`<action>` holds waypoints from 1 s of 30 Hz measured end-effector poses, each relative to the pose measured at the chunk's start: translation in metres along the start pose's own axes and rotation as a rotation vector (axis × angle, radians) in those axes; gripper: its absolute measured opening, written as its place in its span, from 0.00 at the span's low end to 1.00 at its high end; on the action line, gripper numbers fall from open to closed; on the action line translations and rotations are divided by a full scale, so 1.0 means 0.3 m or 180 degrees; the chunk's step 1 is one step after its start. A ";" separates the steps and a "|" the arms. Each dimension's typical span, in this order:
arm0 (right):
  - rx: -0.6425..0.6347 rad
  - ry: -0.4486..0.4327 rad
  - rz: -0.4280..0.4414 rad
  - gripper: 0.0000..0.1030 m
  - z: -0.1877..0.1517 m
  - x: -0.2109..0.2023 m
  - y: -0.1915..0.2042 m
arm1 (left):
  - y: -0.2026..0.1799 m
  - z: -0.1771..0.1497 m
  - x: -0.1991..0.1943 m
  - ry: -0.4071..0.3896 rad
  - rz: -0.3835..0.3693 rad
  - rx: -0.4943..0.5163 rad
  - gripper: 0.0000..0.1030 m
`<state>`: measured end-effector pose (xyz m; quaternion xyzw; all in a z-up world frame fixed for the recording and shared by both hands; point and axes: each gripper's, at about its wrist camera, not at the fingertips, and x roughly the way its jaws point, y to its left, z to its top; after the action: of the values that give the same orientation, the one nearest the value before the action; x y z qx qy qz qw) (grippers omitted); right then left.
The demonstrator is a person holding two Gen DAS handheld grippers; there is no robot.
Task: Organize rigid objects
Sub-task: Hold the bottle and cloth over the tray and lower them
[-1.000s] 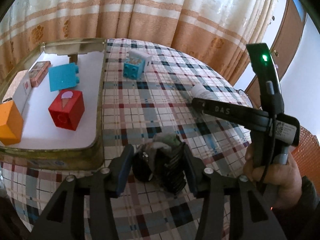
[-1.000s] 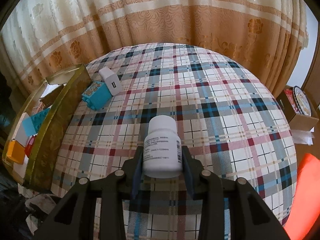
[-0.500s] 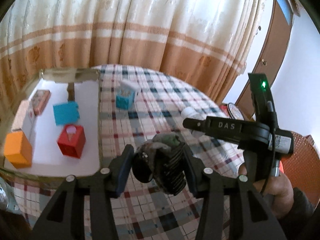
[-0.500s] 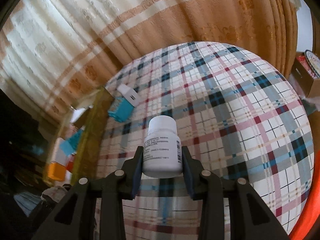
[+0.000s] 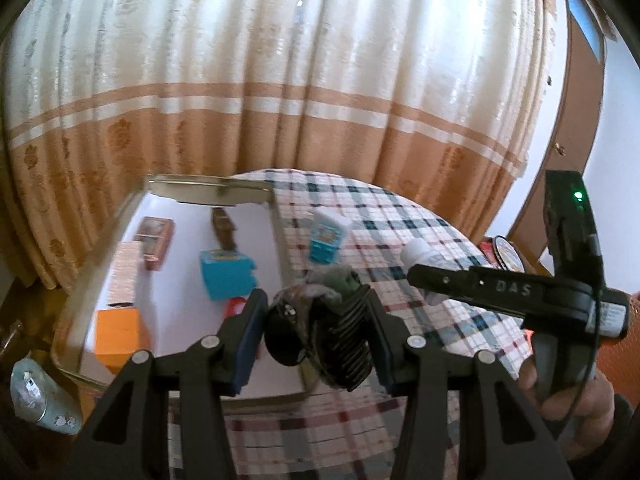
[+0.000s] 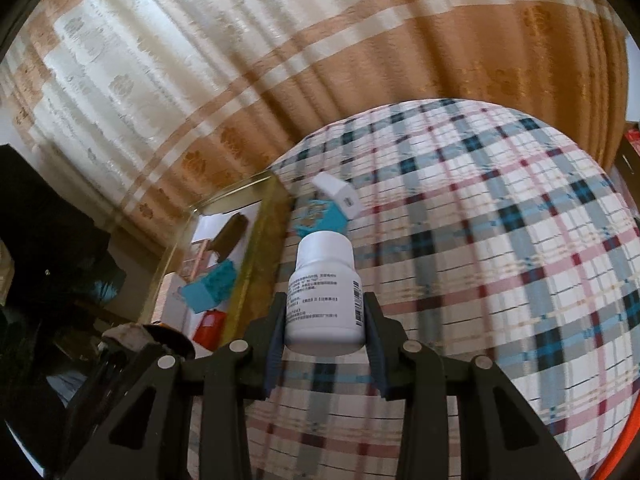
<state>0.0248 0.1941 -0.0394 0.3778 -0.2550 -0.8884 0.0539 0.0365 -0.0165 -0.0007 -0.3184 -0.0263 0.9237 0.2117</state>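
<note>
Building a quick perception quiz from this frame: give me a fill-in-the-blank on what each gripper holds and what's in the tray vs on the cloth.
1. The right gripper is shut on a white ____ with a printed label.
2. The left gripper holds a dark ribbed object above the near edge of the ____.
3. The orange block lies ____ the gold-rimmed tray.
4. The white charger sits on the plaid ____, outside the tray.

Missing words: bottle; tray; inside; tablecloth
</note>
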 end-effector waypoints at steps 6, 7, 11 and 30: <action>-0.0102 0.0052 0.0090 0.38 -0.003 0.033 0.079 | 0.072 0.012 -0.015 -0.0070 0.0145 -0.0081 0.47; -0.0113 0.0059 0.0104 0.38 -0.003 0.037 0.090 | 0.082 0.014 -0.017 -0.0080 0.0164 -0.0089 0.47; -0.0180 0.0079 0.0160 0.38 0.006 0.051 0.142 | 0.112 0.025 -0.025 -0.0115 0.0210 -0.0122 0.47; -0.0434 -0.0188 0.0143 0.38 0.164 0.179 0.380 | 0.258 0.206 0.048 -0.0140 0.0647 -0.0088 0.47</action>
<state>-0.0586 0.1004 0.0110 0.3412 -0.2037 -0.9130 0.0919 -0.0396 -0.0756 0.0261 -0.3019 -0.0113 0.9467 0.1118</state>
